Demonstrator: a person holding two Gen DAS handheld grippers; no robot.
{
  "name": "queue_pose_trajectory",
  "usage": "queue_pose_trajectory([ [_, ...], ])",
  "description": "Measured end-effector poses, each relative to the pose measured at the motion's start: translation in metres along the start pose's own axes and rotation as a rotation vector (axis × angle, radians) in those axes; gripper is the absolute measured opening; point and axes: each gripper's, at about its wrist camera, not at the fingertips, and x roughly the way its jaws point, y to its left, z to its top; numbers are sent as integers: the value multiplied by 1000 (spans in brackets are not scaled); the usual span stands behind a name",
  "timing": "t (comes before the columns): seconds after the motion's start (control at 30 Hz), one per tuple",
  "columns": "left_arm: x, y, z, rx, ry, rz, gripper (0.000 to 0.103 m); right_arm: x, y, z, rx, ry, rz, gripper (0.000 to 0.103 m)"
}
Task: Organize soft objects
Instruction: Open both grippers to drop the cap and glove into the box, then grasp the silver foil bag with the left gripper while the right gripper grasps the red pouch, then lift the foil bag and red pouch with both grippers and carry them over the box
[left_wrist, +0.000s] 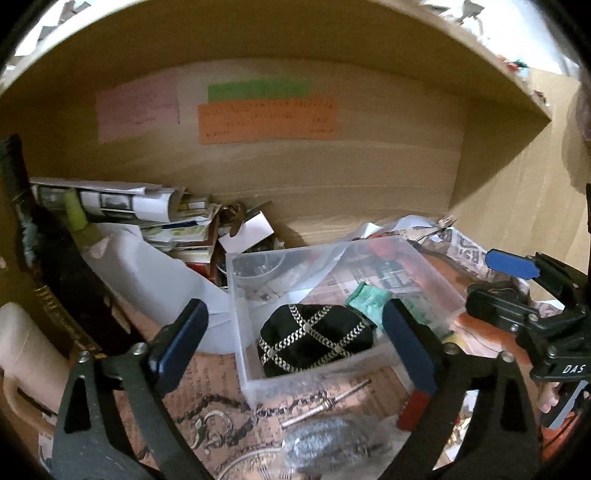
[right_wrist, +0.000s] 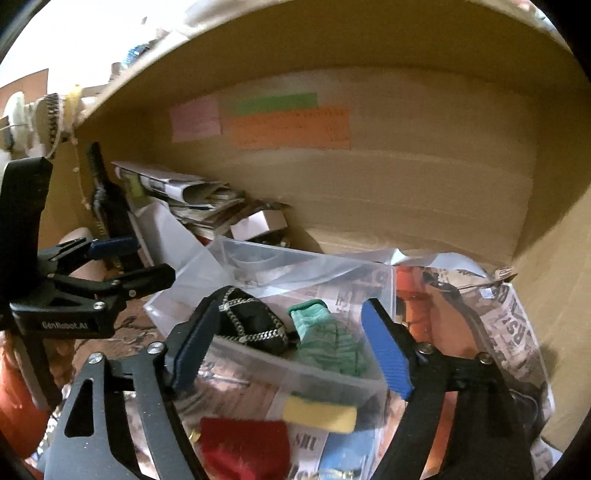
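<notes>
Serving as collection point: clear bin on the shelf, holding a black cap at left and a green cloth at right. Hovering near it, fingers apart and empty: left gripper and right gripper. Awaiting sorting in front: yellow sponge, red cloth.
</notes>
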Motion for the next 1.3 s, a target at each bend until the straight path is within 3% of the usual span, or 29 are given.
queue_pose_trajectory([
  [0.27, -19, -10, -31, 68, 24, -4, 99, -21, 10, -26, -8, 19, 19, 82],
  [0.63, 15, -8, -81, 74, 209, 4, 99, 5, 19, -76, -2, 199, 66, 81],
  [0.83, 32, 2, -94, 43, 254, 27, 99, 20, 19, -93, -37, 301, 56, 79],
  [0.93, 37, 7, -99, 12, 280, -5, 99, 24, 14, -99, -24, 334, 67, 73],
  [1.0, 41, 10, -102, -5, 293, -25, 99, 25, 10, -100, -3, 346, 93, 60],
  [1.17, 45, 16, -105, -38, 306, -62, 98, 25, 10, -104, 7, 345, 111, 41],
  [1.3, 47, 13, -104, -23, 318, -107, 70, 19, 14, -103, -7, 318, 95, 29],
])
